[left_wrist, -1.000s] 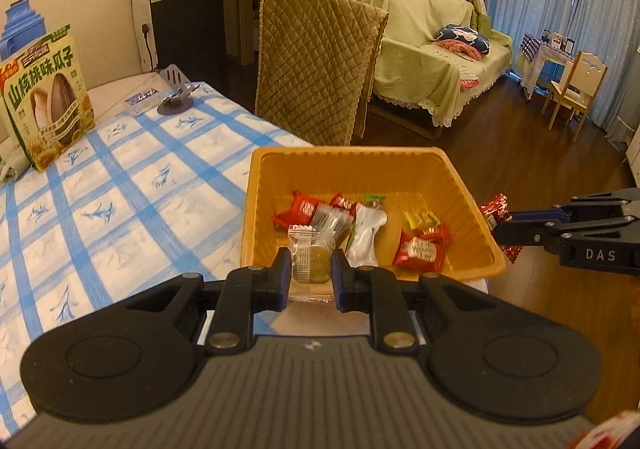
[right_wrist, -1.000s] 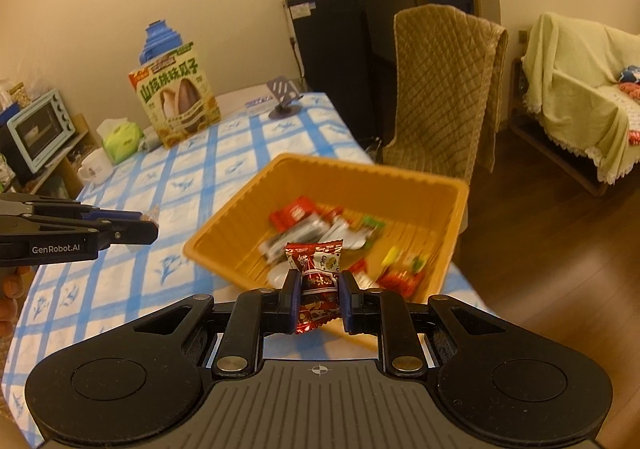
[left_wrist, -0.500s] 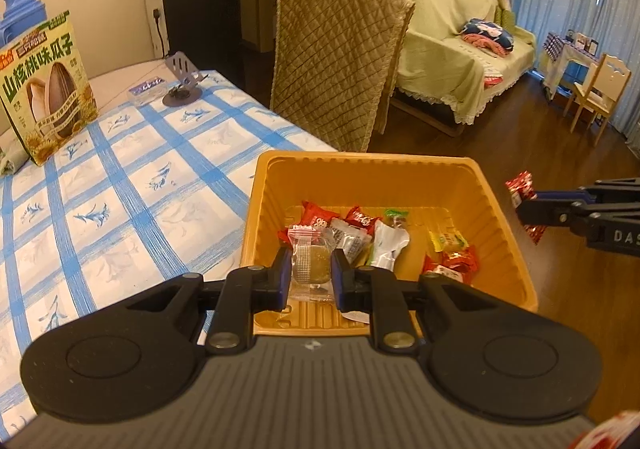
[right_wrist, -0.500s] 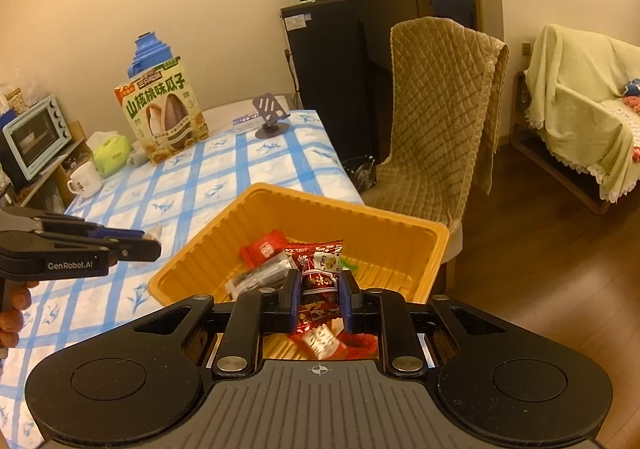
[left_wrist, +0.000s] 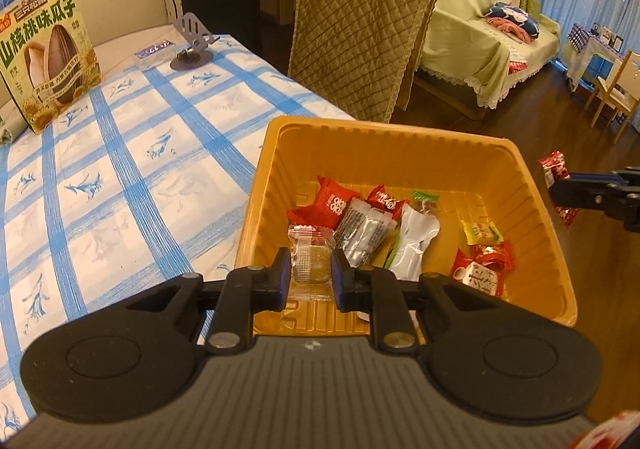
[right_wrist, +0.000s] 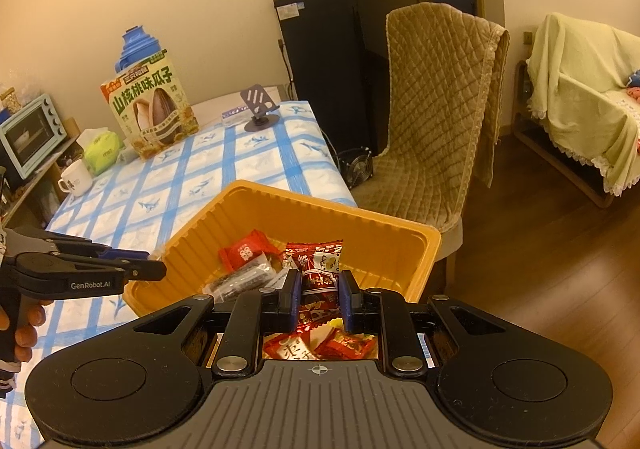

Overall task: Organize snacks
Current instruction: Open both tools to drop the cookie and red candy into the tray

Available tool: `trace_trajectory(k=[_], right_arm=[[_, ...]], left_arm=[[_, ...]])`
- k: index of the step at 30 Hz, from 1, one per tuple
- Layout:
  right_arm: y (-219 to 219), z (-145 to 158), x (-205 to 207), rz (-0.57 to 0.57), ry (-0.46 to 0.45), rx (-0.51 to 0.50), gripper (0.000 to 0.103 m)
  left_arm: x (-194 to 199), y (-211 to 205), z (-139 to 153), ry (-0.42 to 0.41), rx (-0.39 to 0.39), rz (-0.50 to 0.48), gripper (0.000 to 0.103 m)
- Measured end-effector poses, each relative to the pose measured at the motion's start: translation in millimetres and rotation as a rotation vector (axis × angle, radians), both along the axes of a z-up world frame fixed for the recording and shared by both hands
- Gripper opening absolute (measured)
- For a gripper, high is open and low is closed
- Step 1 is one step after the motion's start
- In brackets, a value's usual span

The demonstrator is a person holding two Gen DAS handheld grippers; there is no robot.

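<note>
Sunflower-seed box (left_wrist: 48, 53) cut off by left frame edge. Lower part of red candy wrapper (right_wrist: 318, 289) hidden between right gripper (right_wrist: 319, 299) pads; print too small to read.

Wrapped snacks (left_wrist: 362, 225) in orange tray (left_wrist: 532, 209)

"GenRobot.AI" on left tool (right_wrist: 158, 272); "山核桃味瓜子" on box (right_wrist: 150, 105).

Far end of desk (right_wrist: 248, 169) with blue-checked cloth: sunflower-seed box (right_wrist: 150, 109), grey phone stand (right_wrist: 260, 109), tissue pack (right_wrist: 100, 151), white mug (right_wrist: 76, 179). Far left: toaster oven (right_wrist: 32, 135). Right: quilted chair (right_wrist: 440, 109), covered sofa (right_wrist: 580, 89).
</note>
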State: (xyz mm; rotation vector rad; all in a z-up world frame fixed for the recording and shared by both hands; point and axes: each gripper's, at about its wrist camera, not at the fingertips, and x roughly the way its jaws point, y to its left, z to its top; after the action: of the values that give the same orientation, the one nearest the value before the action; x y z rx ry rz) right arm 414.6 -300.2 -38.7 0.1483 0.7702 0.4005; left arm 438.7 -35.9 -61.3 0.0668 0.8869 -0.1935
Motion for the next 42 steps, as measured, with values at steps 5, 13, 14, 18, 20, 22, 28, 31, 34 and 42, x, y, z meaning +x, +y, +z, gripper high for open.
trace_trajectory(k=[5,13,14,18,20,22,28,31,34,42], right_arm=[[-2,-3,5,0.004,0.004,0.001,0.02],[-3,-5,9,0.008,0.005,0.003,0.02],[-3,-5,10,0.009,0.005,0.003,0.02],[-4,-6,17,0.017,0.007,0.002,0.02],[-5,-7,22,0.023,0.01,-0.001,0.02],[-4,-9,27,0.03,0.015,-0.004,0.02],[-2,-15,41,0.056,0.024,-0.025,0.021],[0,-22,48,0.073,0.031,-0.043,0.02],[2,-28,55,0.086,0.042,-0.058,0.021],[7,-44,70,0.123,0.048,-0.098,0.021]], left_arm=[[5,-1,-7,0.013,0.001,0.007,0.019],[8,-3,-6,0.012,-0.002,0.011,0.02],[8,-4,-6,0.01,-0.002,0.012,0.021],[9,-5,0,0.002,-0.004,0.022,0.027],[8,-5,3,-0.003,-0.008,0.027,0.028],[7,-6,7,-0.011,-0.012,0.032,0.031],[6,-8,18,-0.029,-0.018,0.049,0.036],[5,-9,22,-0.036,-0.015,0.059,0.04],[2,-9,25,-0.042,-0.014,0.071,0.041],[-6,-9,29,-0.048,-0.003,0.107,0.047]])
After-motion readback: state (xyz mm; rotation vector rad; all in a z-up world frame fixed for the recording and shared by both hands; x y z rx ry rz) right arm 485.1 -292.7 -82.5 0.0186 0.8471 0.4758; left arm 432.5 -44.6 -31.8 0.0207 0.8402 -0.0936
